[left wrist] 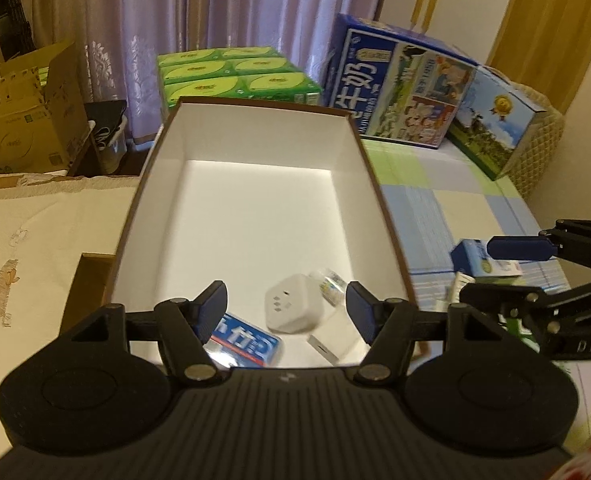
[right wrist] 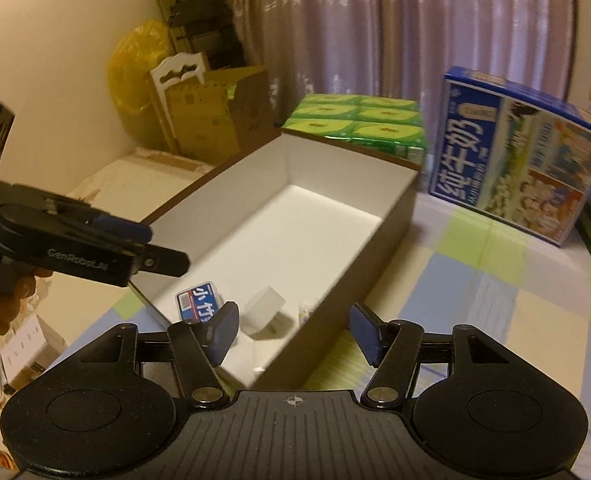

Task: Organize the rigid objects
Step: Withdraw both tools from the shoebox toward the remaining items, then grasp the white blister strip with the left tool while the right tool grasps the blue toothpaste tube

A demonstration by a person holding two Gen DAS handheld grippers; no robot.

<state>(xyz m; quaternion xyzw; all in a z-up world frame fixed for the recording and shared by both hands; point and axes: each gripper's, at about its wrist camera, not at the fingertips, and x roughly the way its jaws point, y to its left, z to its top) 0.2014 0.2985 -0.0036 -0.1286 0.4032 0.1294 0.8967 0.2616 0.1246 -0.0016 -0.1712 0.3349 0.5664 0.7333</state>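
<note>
While both grippers — left gripper (left wrist: 287, 312), right gripper (right wrist: 295, 330) — gape empty, the white adapter (left wrist: 293, 307) lies in the box (left wrist: 167, 136).

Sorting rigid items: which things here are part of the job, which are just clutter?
Job:
brown box
white plug adapter
blue pack
small clear packet
small blue carton

Clutter:
milk carton case
green tissue packs
cardboard boxes
curtain

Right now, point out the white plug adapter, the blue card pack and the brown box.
white plug adapter (left wrist: 293, 308), left wrist view, socket face.
blue card pack (right wrist: 199, 304), right wrist view, printed top.
brown box (right wrist: 379, 276), right wrist view, outer side wall.
</note>
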